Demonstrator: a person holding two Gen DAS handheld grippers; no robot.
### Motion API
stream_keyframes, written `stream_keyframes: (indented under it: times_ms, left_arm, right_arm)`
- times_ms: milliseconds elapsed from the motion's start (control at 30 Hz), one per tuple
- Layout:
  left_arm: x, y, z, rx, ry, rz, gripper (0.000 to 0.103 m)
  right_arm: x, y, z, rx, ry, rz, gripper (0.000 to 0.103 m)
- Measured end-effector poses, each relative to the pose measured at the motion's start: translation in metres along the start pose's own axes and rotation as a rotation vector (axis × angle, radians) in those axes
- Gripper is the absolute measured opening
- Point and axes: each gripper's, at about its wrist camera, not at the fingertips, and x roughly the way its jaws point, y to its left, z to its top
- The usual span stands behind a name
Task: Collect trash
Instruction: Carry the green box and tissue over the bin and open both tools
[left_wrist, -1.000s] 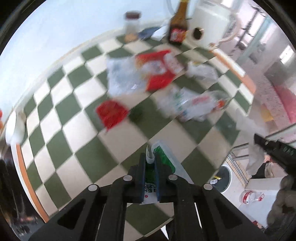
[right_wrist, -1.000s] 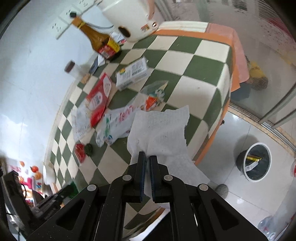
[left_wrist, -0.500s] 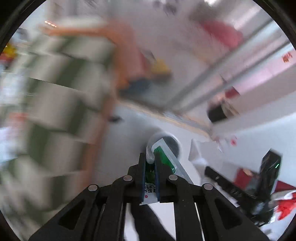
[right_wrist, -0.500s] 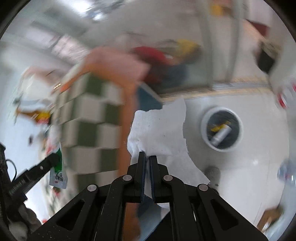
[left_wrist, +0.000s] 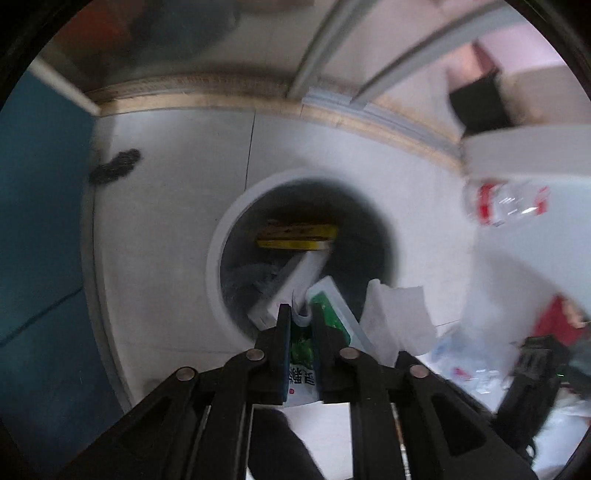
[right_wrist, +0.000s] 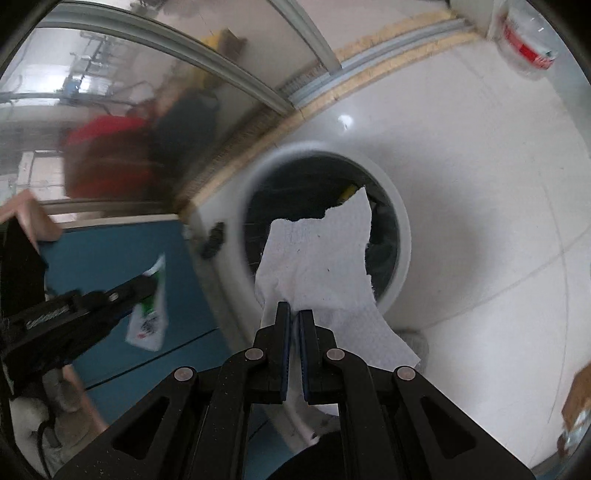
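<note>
Now swung from the table to the floor, left gripper (left_wrist: 300, 317) pinching a green-and-white plastic wrapper (left_wrist: 301, 345) and right gripper (right_wrist: 294, 317) pinching a torn white paper towel (right_wrist: 317, 254) both hang above the white-rimmed round bin (right_wrist: 400, 225) ahead, ready for release.

We cannot read the blurred print on the green wrapper (left_wrist: 301, 345); black fingers (left_wrist: 282, 332) hide its middle. The paper towel (right_wrist: 317, 254) covers part of the bin (right_wrist: 400, 236) opening. Bottle (left_wrist: 506, 201) blurred; frame edge cuts it in the right wrist view.
</note>
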Motion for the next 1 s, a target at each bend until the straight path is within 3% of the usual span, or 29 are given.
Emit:
stream_keyframes:
  times_ms: [100, 233, 300, 333, 367, 433, 500, 567, 600, 800, 1000]
  left_arm:
    - [0.048, -0.004, 0.014, 0.056, 0.032, 0.058, 0.017]
    - [0.063, 0.002, 0.017, 0.108, -0.005, 0.137, 0.057]
    - [0.057, 0.004, 0.017, 0.116, -0.052, 0.176, 0.079]
    - [0.053, 0.007, 0.016, 0.116, -0.063, 0.196, 0.091]
    - [0.049, 0.009, 0.016, 0.113, -0.064, 0.202, 0.097]
    - [0.038, 0.012, 0.011, 0.112, -0.07, 0.203, 0.102]
    - [0.022, 0.012, 0.005, 0.128, -0.106, 0.245, 0.102]
    - [0.007, 0.01, -0.001, 0.138, -0.138, 0.269, 0.102]
    - [0.0, 0.011, -0.003, 0.138, -0.15, 0.275, 0.102]
    - [-0.061, -0.004, -0.037, 0.144, -0.217, 0.308, 0.102]
    - [-0.146, -0.029, -0.085, 0.141, -0.258, 0.305, 0.102]
  right_arm:
    - [0.053, -0.023, 0.02, -0.018, 0.037, -0.026, 0.005]
    - [0.092, -0.035, 0.026, -0.038, 0.08, -0.058, 0.009]
    - [0.1, -0.037, 0.027, -0.038, 0.096, -0.073, 0.026]
    - [0.102, -0.038, 0.029, -0.036, 0.095, -0.077, 0.046]
    - [0.101, -0.037, 0.029, -0.035, 0.09, -0.075, 0.056]
    - [0.098, -0.036, 0.028, -0.046, 0.078, -0.09, 0.06]
    - [0.085, -0.032, 0.027, -0.068, 0.054, -0.121, 0.072]
    - [0.074, -0.028, 0.022, -0.094, 0.029, -0.164, 0.098]
    - [0.064, -0.025, 0.02, -0.11, 0.011, -0.201, 0.102]
    - [0.003, 0.001, 0.004, -0.176, -0.07, -0.327, 0.103]
    - [-0.076, 0.034, -0.02, -0.217, -0.115, -0.364, 0.103]
